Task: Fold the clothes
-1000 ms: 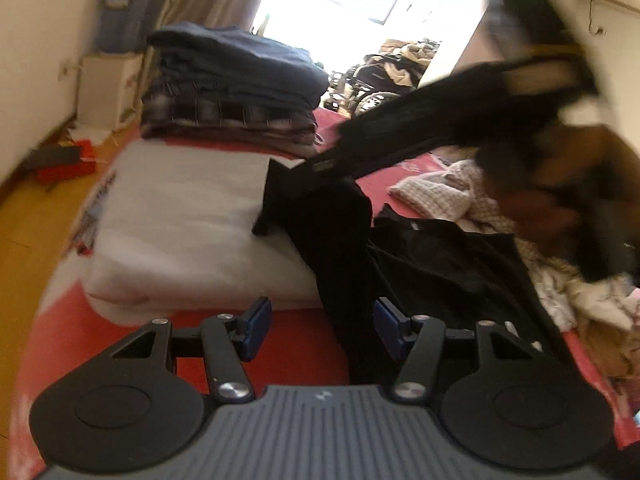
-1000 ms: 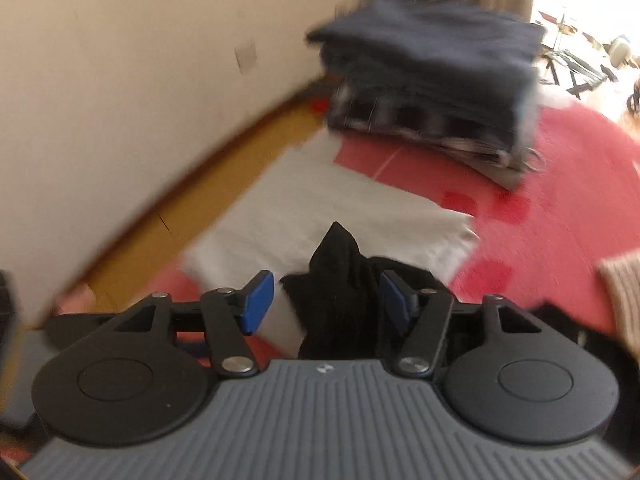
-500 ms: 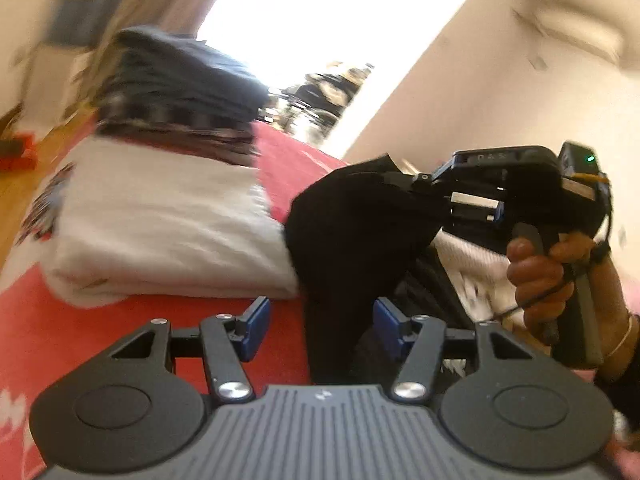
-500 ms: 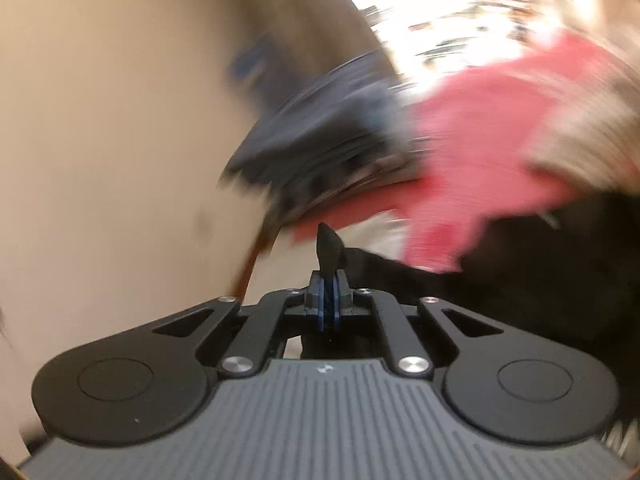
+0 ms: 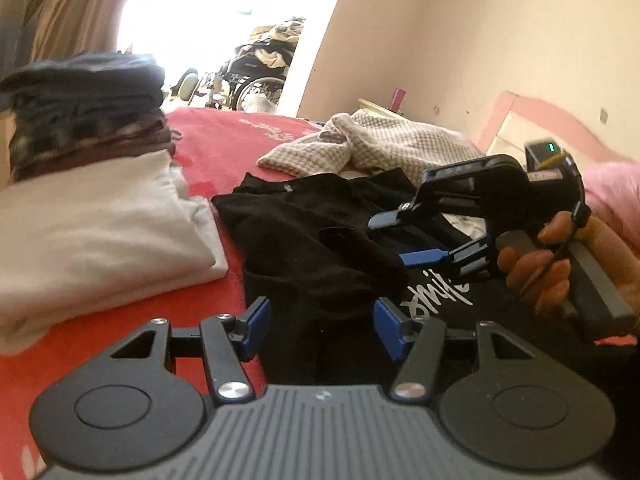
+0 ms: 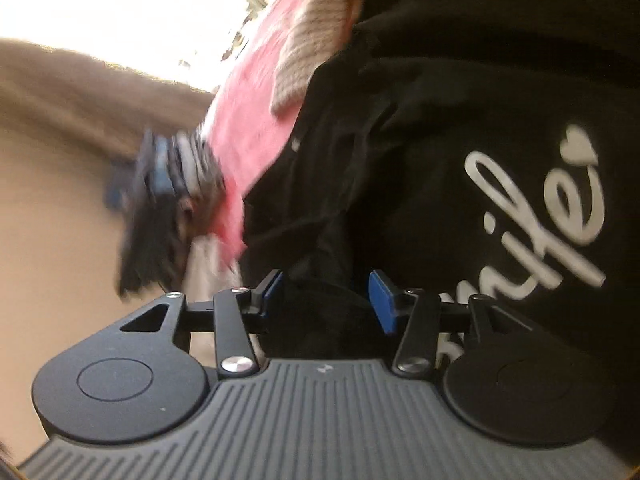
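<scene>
Half a second ago the right gripper [image 5: 416,240] had its fingers pressed together on a fold of the black T-shirt [image 5: 320,248]; now they stand spread, cloth lying loose between them — the hold has been let go. The garment has dropped from the air onto the red bed cover [image 5: 224,136], rumpled, white lettering showing near the right hand [image 5: 560,264]. Left gripper [image 5: 318,330]: fingers spread as before, black cloth between them, not pinched. Judgement: the shirt is laid down for spreading; no fold made yet. Count — two grippers; one black T-shirt in work; one folded white item [image 5: 100,232] beside it; one stack of dark folded clothes [image 5: 84,108] behind; one checked garment [image 5: 380,144], unfolded, further back.
</scene>
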Demonstrator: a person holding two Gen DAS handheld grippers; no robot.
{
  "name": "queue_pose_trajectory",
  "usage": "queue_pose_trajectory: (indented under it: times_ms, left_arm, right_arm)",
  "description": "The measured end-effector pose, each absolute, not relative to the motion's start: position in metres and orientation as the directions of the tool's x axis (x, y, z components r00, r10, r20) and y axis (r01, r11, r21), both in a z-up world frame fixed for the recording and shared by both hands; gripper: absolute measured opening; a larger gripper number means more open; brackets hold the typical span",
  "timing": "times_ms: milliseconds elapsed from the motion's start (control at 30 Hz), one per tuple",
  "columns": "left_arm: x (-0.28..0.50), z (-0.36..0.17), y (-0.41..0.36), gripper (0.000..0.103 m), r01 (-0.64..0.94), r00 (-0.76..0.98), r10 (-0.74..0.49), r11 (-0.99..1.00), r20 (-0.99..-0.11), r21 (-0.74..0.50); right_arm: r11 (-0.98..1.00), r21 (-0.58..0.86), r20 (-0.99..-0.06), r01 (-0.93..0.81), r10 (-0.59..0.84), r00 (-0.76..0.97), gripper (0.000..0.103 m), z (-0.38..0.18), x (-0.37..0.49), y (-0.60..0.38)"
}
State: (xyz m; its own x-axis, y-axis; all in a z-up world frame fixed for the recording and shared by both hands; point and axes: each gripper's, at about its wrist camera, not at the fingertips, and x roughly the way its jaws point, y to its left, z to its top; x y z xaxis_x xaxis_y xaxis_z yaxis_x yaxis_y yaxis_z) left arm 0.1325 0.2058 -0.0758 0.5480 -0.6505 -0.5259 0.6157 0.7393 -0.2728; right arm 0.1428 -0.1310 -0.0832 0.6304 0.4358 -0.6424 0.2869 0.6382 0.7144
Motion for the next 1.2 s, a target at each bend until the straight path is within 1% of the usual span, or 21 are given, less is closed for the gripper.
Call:
queue_pose_trajectory:
  times_ms: [67, 100, 200, 300, 367, 400, 433, 467, 500, 533, 600, 667, 700, 767, 800, 867, 900, 967, 1033, 1100, 1200]
  left_arm:
    - [0.130, -0.075, 0.200, 0.058, 0.634, 0.551, -0.647, 0.735, -0.527, -0.240]
    - [0.129, -0.075, 0.196, 0.058, 0.643, 0.552, -0.644, 0.733, -0.530, -0.222]
    - [0.125, -0.076, 0.183, 0.057, 0.673, 0.552, -0.637, 0.721, -0.538, -0.163]
    - [0.119, -0.077, 0.171, 0.057, 0.705, 0.551, -0.636, 0.701, -0.540, -0.105]
    - [0.115, -0.077, 0.164, 0.057, 0.722, 0.548, -0.640, 0.687, -0.539, -0.082]
    - [0.114, -0.078, 0.161, 0.057, 0.729, 0.543, -0.643, 0.680, -0.540, -0.076]
    - [0.113, -0.078, 0.158, 0.057, 0.735, 0.540, -0.645, 0.674, -0.541, -0.071]
    - [0.114, -0.079, 0.155, 0.057, 0.737, 0.538, -0.644, 0.673, -0.544, -0.068]
    - [0.116, -0.081, 0.153, 0.057, 0.734, 0.537, -0.639, 0.676, -0.551, -0.068]
    - [0.118, -0.083, 0.151, 0.057, 0.731, 0.536, -0.633, 0.679, -0.558, -0.067]
    - [0.122, -0.087, 0.146, 0.057, 0.726, 0.534, -0.622, 0.684, -0.573, -0.067]
    - [0.126, -0.091, 0.141, 0.056, 0.721, 0.531, -0.611, 0.690, -0.587, -0.067]
    - [0.129, -0.093, 0.138, 0.053, 0.718, 0.530, -0.606, 0.693, -0.594, -0.066]
    - [0.133, -0.095, 0.139, 0.053, 0.709, 0.529, -0.601, 0.701, -0.600, -0.077]
    - [0.134, -0.096, 0.140, 0.053, 0.704, 0.529, -0.600, 0.705, -0.600, -0.085]
    - [0.138, -0.098, 0.141, 0.053, 0.695, 0.530, -0.595, 0.713, -0.605, -0.093]
    - [0.140, -0.100, 0.142, 0.052, 0.690, 0.530, -0.591, 0.717, -0.608, -0.095]
    - [0.145, -0.103, 0.143, 0.049, 0.677, 0.531, -0.584, 0.728, -0.614, -0.108]
    - [0.153, -0.106, 0.147, 0.035, 0.651, 0.526, -0.579, 0.745, -0.623, -0.143]
    - [0.162, -0.108, 0.151, 0.029, 0.623, 0.522, -0.578, 0.761, -0.628, -0.182]
    - [0.169, -0.109, 0.160, 0.026, 0.585, 0.515, -0.593, 0.771, -0.618, -0.252]
  right_arm:
    - [0.751, 0.625, -0.685, 0.213, 0.397, 0.610, 0.046, -0.075, 0.144, -0.122]
    - [0.822, 0.549, -0.703, 0.153, 0.355, 0.616, 0.046, -0.071, 0.144, -0.115]
    - [0.967, 0.239, -0.706, -0.085, 0.234, 0.668, 0.046, -0.054, 0.145, -0.080]
    - [0.958, 0.005, -0.695, -0.288, 0.210, 0.687, 0.045, -0.052, 0.149, -0.046]
    - [0.928, -0.071, -0.712, -0.367, 0.210, 0.670, 0.043, -0.058, 0.160, -0.031]
    - [0.921, -0.084, -0.729, -0.380, 0.203, 0.654, 0.030, -0.064, 0.167, -0.027]
    - [0.924, -0.095, -0.742, -0.370, 0.183, 0.645, 0.001, -0.067, 0.171, -0.028]
    - [0.942, -0.074, -0.743, -0.328, 0.167, 0.648, 0.002, -0.069, 0.175, -0.035]
    - [0.969, 0.011, -0.724, -0.245, 0.177, 0.667, 0.002, -0.066, 0.178, -0.050]
    - [0.980, 0.114, -0.705, -0.160, 0.194, 0.682, 0.001, -0.064, 0.180, -0.067]
    - [0.909, 0.414, -0.667, 0.049, 0.266, 0.696, 0.002, -0.070, 0.181, -0.116]
    - [0.728, 0.641, -0.637, 0.242, 0.328, 0.698, 0.003, -0.091, 0.179, -0.160]
    - [0.594, 0.739, -0.605, 0.317, 0.378, 0.701, 0.005, -0.108, 0.176, -0.182]
    - [0.348, 0.846, -0.528, 0.404, 0.437, 0.729, 0.006, -0.133, 0.165, -0.212]
    - [0.313, 0.860, -0.508, 0.403, 0.443, 0.739, 0.009, -0.134, 0.158, -0.219]
    - [0.268, 0.877, -0.480, 0.399, 0.452, 0.752, 0.024, -0.134, 0.146, -0.231]
    - [0.325, 0.862, -0.502, 0.388, 0.454, 0.736, 0.036, -0.126, 0.142, -0.230]
    - [0.453, 0.823, -0.550, 0.344, 0.478, 0.685, 0.037, -0.113, 0.140, -0.218]
    - [0.569, 0.775, -0.594, 0.276, 0.505, 0.627, 0.037, -0.101, 0.142, -0.203]
    - [0.645, 0.733, -0.630, 0.215, 0.524, 0.574, 0.037, -0.097, 0.148, -0.183]
    - [0.724, 0.672, -0.689, 0.159, 0.531, 0.492, 0.036, -0.100, 0.158, -0.159]
